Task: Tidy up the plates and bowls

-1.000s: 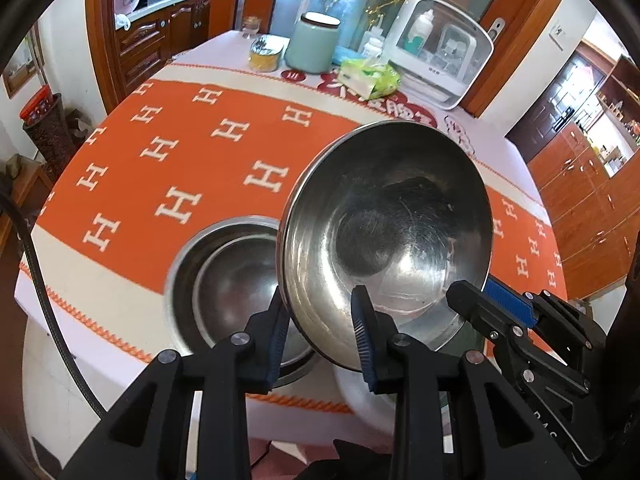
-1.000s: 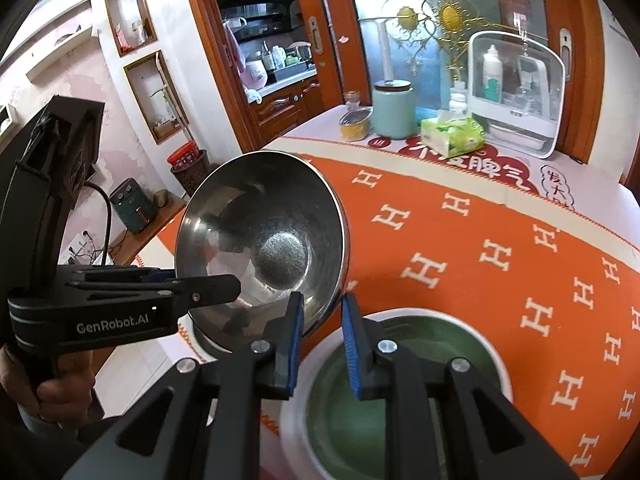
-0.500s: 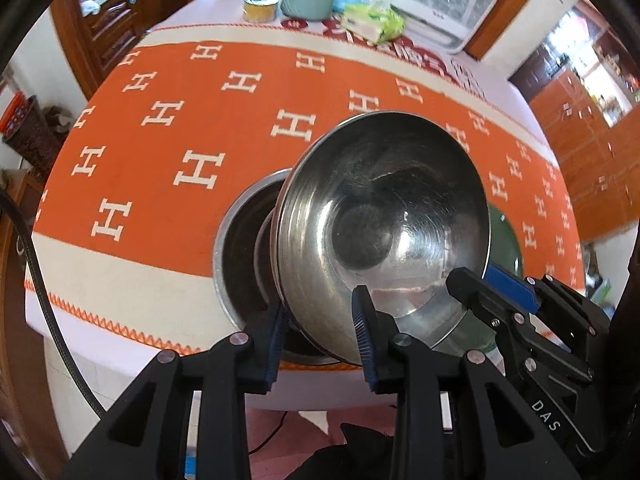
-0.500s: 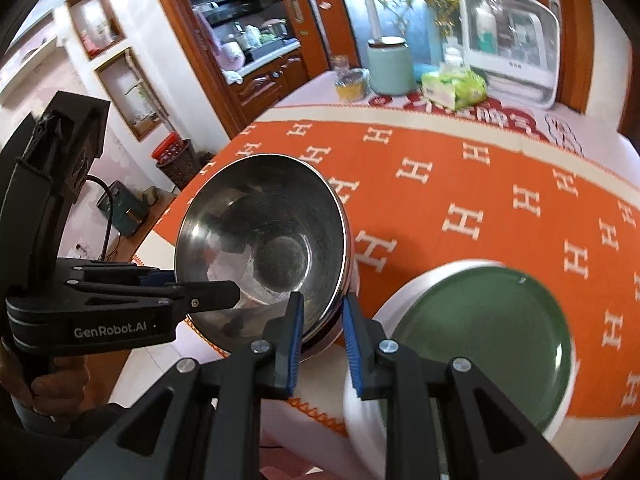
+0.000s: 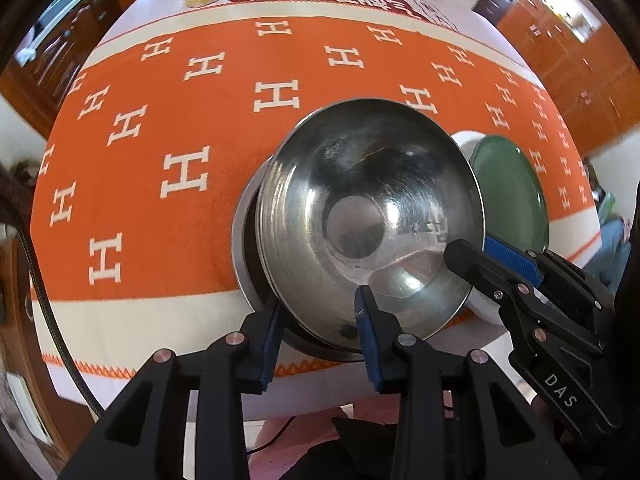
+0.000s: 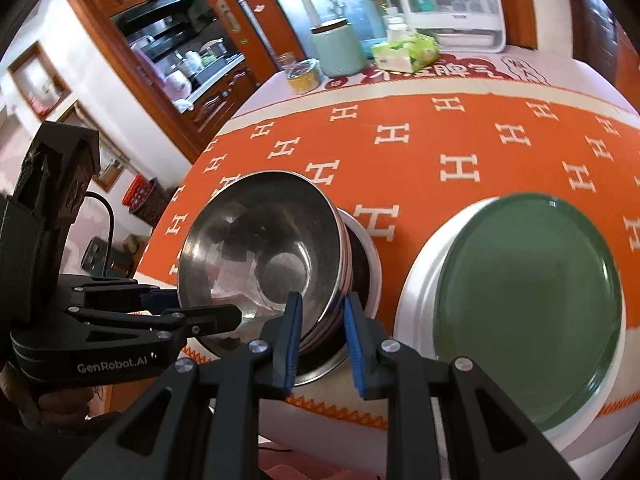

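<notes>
Tablecloth [image 5: 224, 128]: orange woven cloth, white H pattern, cream border.
Green plate [image 6: 528, 300]: glossy round disc on a white plate [image 6: 416, 256], lower right, edge cut off.
Steel bowl [image 5: 368, 216]: shiny, scratched, tilted into a second steel bowl [image 5: 245, 248], mostly hidden beneath.
Left gripper [image 5: 318, 334]: fingers pinching the steel bowl's near rim.
Right gripper [image 6: 320, 334]: fingers straddling its rim; contact hard to judge.

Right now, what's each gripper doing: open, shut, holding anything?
Left gripper: shut on the rim of the steel bowl, tilted over the lower bowl.
Right gripper: shut on the same bowl's rim.
</notes>
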`<state>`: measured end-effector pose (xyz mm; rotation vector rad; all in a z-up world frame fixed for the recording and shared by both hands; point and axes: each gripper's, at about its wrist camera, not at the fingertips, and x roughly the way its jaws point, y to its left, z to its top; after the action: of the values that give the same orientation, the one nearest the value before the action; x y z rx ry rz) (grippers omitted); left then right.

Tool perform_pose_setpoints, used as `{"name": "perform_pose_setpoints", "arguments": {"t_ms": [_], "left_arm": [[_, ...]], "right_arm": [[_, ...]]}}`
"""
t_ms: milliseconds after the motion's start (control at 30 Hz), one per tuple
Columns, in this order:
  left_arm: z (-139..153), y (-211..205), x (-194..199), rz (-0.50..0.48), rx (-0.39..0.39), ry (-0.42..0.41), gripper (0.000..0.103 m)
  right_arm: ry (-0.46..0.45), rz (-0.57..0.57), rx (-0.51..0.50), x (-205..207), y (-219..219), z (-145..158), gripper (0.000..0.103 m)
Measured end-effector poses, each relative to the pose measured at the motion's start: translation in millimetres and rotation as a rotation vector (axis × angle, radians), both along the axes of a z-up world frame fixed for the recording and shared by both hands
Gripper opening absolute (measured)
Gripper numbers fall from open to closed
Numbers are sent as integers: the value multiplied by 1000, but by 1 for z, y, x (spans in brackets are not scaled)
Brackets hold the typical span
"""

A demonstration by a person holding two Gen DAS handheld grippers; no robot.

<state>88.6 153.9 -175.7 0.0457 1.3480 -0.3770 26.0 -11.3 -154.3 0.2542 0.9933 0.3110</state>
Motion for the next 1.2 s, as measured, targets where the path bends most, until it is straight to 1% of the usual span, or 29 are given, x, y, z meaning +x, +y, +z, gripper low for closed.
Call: {"name": "perform_pose_setpoints", "arguments": {"t_ms": [33,100,167,267,400,533,600,733,800,867,933,1000,1033,1133,1200], "left_arm": [[0,-1,0,-14,1,-2,36],[0,-1,1,-35,2,-6,37],[1,0,1,-55,-1,-11,38],[3,1,0,-73,-10,-22,39],[10,3,-5,-92,-23,-44,45],[16,5,-8,-93,-40,-63,47],[19,7,-9,-87,-50,-69,48],[25,13,-9,-66,-85,-76,51],[29,16,-9,-56,-103,-77,52],[31,19,-8,-47,-116,-75,58],[33,24,-7,-37,-129,-75,59],[35,30,-4,-22,-145,-70,61],[35,32,-2,-13,-154,-66,64],[34,39,4,6,-163,-54,65],[32,42,7,13,-163,-47,65]], "right_arm": [[-2,-10,1,-1,0,0,23],[-5,-29,7,-3,2,0,25],[-6,-35,17,-4,3,0,32],[-5,-40,18,-7,7,1,37],[1,-51,42,-8,6,3,38],[15,-67,70,-8,0,5,40],[19,-74,76,-9,-2,7,43],[26,-71,76,-11,-5,11,56],[21,-68,72,-12,-6,14,58],[26,-64,81,-13,-8,15,59],[49,-61,111,-13,-12,15,59],[82,-67,172,-12,-19,13,59],[101,-73,199,-11,-22,12,60],[158,-99,261,-9,-29,5,67],[195,-111,300,-8,-33,-2,67]]}}
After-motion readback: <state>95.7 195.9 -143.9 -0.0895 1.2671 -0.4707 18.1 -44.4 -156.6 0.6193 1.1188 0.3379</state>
